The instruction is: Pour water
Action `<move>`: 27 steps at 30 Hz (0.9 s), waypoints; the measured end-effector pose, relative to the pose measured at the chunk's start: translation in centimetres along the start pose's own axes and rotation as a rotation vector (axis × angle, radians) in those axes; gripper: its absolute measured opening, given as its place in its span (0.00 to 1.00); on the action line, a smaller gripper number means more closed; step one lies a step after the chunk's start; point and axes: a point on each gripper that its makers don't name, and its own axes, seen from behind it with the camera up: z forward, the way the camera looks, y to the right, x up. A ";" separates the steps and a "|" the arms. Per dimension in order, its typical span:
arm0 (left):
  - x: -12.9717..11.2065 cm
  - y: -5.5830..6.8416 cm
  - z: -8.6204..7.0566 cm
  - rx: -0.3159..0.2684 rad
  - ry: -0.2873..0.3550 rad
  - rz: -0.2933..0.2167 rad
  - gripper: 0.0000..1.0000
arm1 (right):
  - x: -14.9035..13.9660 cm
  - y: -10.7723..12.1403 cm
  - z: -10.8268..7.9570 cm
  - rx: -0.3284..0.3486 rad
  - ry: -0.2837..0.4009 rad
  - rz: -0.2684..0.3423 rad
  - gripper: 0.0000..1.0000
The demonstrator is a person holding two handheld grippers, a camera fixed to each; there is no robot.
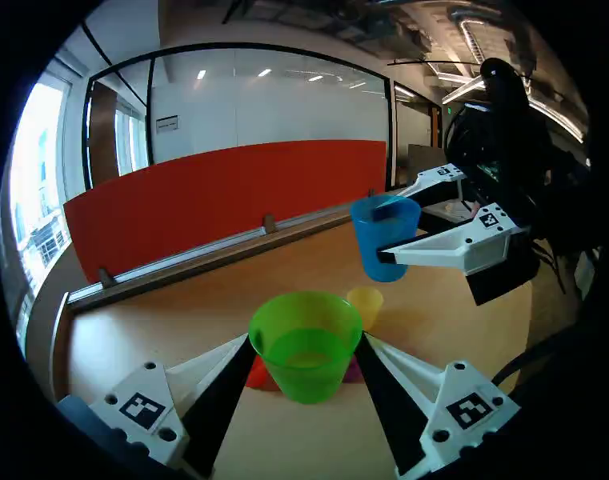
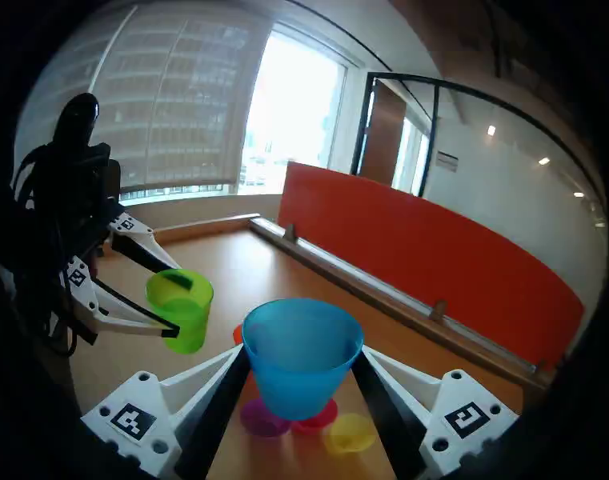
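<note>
Cups are hanging in the air over the bench (image 1: 176,320), one in each gripper. The left gripper (image 1: 306,346) is clenching the green cup (image 1: 306,368) between both fingers. It is pinching the walls just under the rim and carrying the cup upright, so nothing is spilling. The right gripper (image 2: 302,358) is grasping the blue cup (image 2: 302,380) the same way, with both fingers pressing on opposite sides and the rim level.

In the left gripper view, the blue cup is floating beyond the green one and off to its right, apart from it and seemingly a little higher. To me that is looking like a pourer being lined up with a receiver, though neither cup is tilting yet. Something pale is showing at the bottom of the green cup, but I cannot tell whether it is water, and the inside of the blue cup is not settling the question either.

Down on the bench, below the held cups, a yellow cup (image 2: 348,434), a red cup (image 2: 324,418) and a purple cup (image 2: 262,418) are sitting close together, out of play.

The next move, as I am judging it, is calling for bringing the two rims near and tipping one cup slowly, with its lip staying over the other's mouth.
</note>
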 end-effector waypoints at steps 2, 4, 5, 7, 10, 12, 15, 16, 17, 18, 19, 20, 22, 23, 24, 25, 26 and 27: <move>-0.4 -0.1 0.1 0.002 -0.005 -0.002 0.86 | -0.7 0.2 -0.1 -0.005 -0.011 0.003 0.89; -0.8 -0.1 0.2 0.004 -0.010 -0.004 0.86 | -1.3 0.3 -0.2 -0.008 -0.021 0.006 0.89; -1.0 -0.2 0.3 0.005 -0.014 -0.004 0.86 | -1.6 0.3 -0.2 -0.010 -0.027 0.008 0.89; -1.4 -0.2 0.4 0.005 -0.021 -0.006 0.86 | -2.2 0.4 -0.3 -0.012 -0.036 0.010 0.89; -2.0 -0.3 0.7 0.004 -0.032 -0.007 0.86 | -3.1 0.5 -0.4 -0.016 -0.051 0.011 0.89; -2.5 -0.2 0.8 0.003 -0.039 -0.007 0.86 | -3.7 0.6 -0.4 -0.019 -0.062 0.012 0.89; -3.2 -0.2 1.0 0.001 -0.053 -0.007 0.86 | -4.6 0.7 -0.4 -0.022 -0.079 0.014 0.89; -3.4 -0.2 1.1 -0.001 -0.057 -0.005 0.86 | -4.9 0.7 -0.4 -0.023 -0.084 0.015 0.89; -3.7 -0.2 1.1 -0.002 -0.062 -0.004 0.86 | -5.3 0.8 -0.4 -0.024 -0.090 0.016 0.89; -3.9 -0.1 1.2 -0.004 -0.067 -0.002 0.86 | -5.6 0.8 -0.4 -0.025 -0.096 0.017 0.89; -4.1 -0.1 1.3 -0.005 -0.070 0.000 0.86 | -5.9 0.8 -0.4 -0.025 -0.101 0.018 0.89; -4.3 -0.1 1.4 -0.007 -0.074 0.003 0.86 | -6.3 0.9 -0.4 -0.025 -0.107 0.019 0.89; -4.7 -0.1 1.5 -0.009 -0.081 0.007 0.86 | -6.9 0.9 -0.3 -0.026 -0.117 0.020 0.89; -4.9 0.0 1.6 -0.011 -0.084 0.009 0.86 | -7.3 0.9 -0.3 -0.027 -0.123 0.020 0.89; -5.1 0.0 1.7 -0.012 -0.087 0.011 0.86 | -7.6 1.0 -0.3 -0.027 -0.129 0.019 0.89; -5.4 0.0 1.7 -0.012 -0.090 0.011 0.86 | -8.0 1.0 -0.3 -0.027 -0.134 0.018 0.89; -5.6 0.0 1.8 -0.013 -0.093 0.011 0.86 | -8.3 1.0 -0.3 -0.027 -0.140 0.017 0.89; -5.8 -0.1 1.8 -0.014 -0.096 0.011 0.86 | -8.7 1.0 -0.4 -0.026 -0.146 0.015 0.89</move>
